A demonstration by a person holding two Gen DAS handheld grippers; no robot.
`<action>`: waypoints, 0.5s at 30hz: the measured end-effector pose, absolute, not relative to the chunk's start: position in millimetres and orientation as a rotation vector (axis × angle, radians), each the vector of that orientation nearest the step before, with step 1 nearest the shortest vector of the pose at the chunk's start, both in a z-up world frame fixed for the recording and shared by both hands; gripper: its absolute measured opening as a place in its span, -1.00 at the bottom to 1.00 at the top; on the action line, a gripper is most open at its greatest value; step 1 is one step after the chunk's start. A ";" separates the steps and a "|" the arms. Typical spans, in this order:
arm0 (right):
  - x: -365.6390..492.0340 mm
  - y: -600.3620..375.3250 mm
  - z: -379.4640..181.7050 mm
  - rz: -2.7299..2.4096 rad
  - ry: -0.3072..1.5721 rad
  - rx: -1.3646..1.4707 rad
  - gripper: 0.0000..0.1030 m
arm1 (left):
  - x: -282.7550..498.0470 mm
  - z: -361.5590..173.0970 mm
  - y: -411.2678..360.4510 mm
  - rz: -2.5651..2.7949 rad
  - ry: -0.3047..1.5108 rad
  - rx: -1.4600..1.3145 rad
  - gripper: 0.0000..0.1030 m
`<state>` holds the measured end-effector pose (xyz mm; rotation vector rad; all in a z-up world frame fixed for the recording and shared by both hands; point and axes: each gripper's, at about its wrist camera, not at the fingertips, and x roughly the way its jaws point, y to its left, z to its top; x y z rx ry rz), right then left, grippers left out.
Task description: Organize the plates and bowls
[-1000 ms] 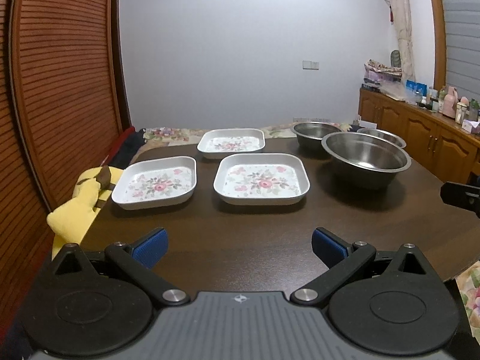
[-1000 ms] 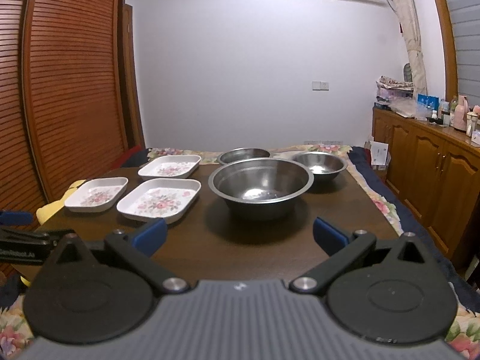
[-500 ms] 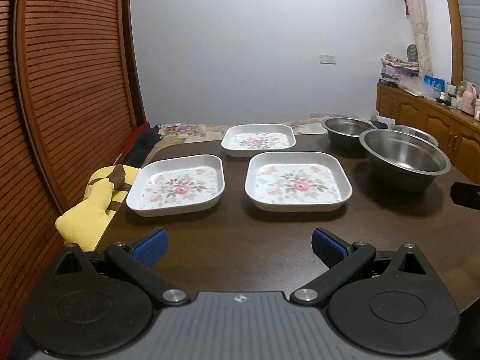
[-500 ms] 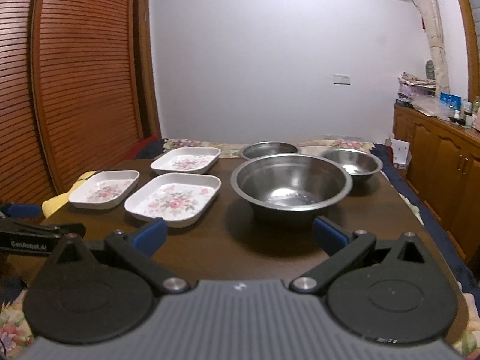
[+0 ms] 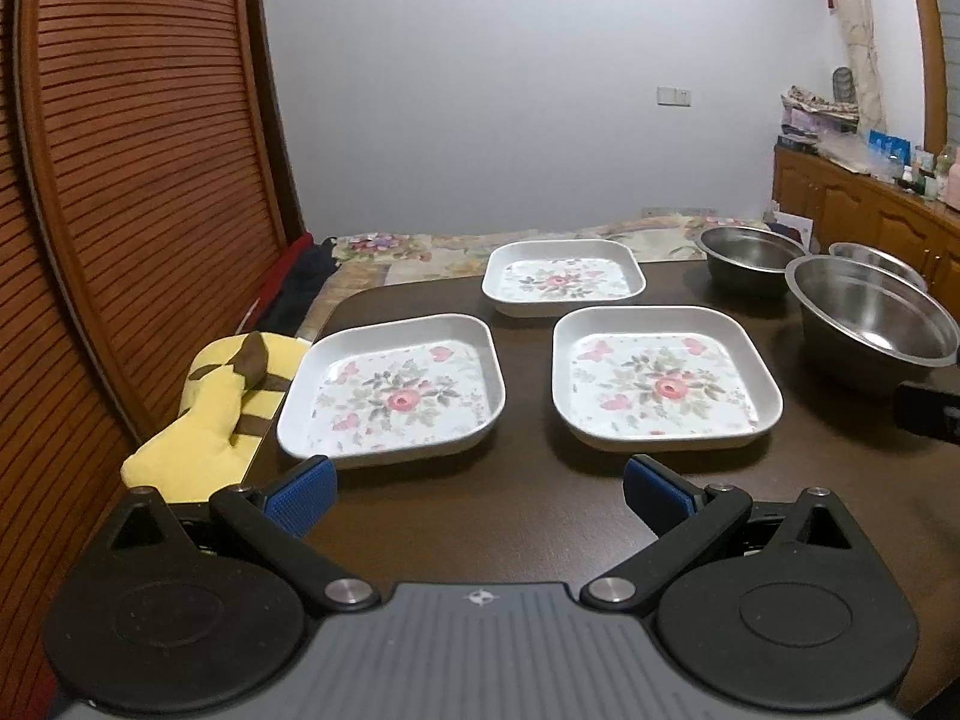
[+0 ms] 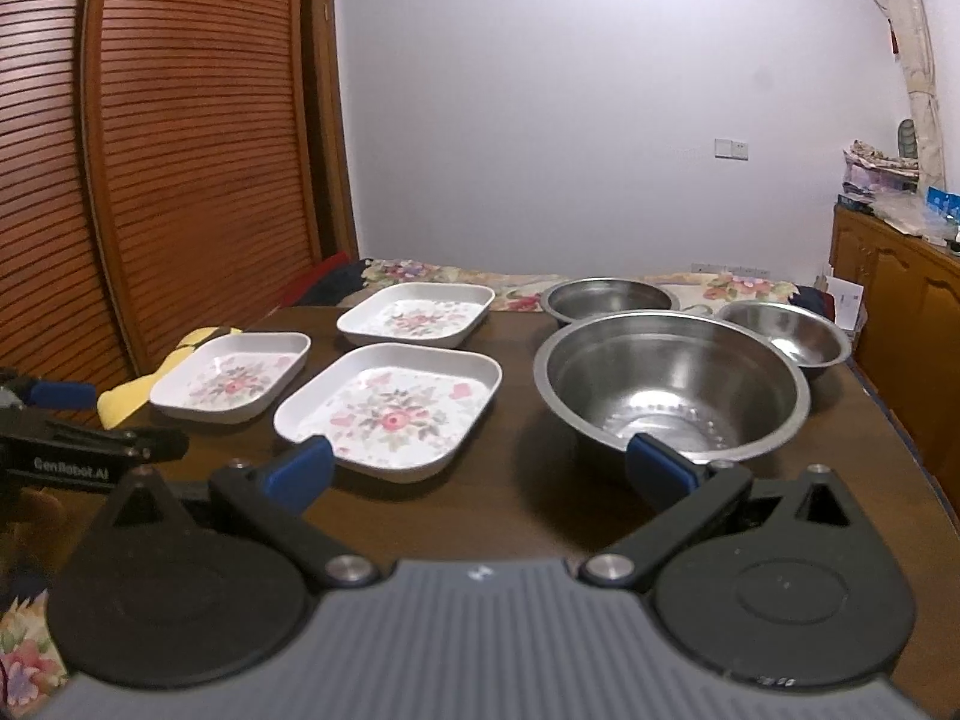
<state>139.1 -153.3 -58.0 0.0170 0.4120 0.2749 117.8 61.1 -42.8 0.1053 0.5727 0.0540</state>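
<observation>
Three white square plates with pink flower prints lie on the dark wooden table (image 5: 516, 516): near left (image 5: 393, 387), near right (image 5: 663, 381) and far (image 5: 563, 277). Three steel bowls stand to their right: a large one (image 6: 672, 381), one behind it (image 6: 609, 297) and a small one (image 6: 786, 336). My left gripper (image 5: 477, 492) is open and empty, just in front of the two near plates. My right gripper (image 6: 477, 471) is open and empty, between the near right plate (image 6: 390, 408) and the large bowl. The left gripper also shows in the right wrist view (image 6: 60, 420).
A yellow and brown soft toy (image 5: 222, 408) lies off the table's left edge. A slatted wooden door (image 5: 120, 180) runs along the left. A wooden cabinet (image 5: 864, 216) with clutter stands at the right wall. A floral cloth (image 5: 420, 252) lies behind the table.
Both grippers have moved forward toward the dishes, which look larger and nearer. The left view has turned left. Both grippers stay open and empty.
</observation>
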 end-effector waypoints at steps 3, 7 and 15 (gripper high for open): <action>148.7 -147.3 -59.2 0.284 0.422 0.013 1.00 | 129.1 -41.7 66.7 0.041 0.580 0.103 1.00; 162.8 -139.0 -61.9 0.301 0.440 0.011 1.00 | 147.5 -39.8 75.1 0.020 0.598 0.081 1.00; 186.0 -122.2 -71.3 0.339 0.490 0.009 1.00 | 173.6 -35.5 92.3 -0.063 0.564 0.036 0.96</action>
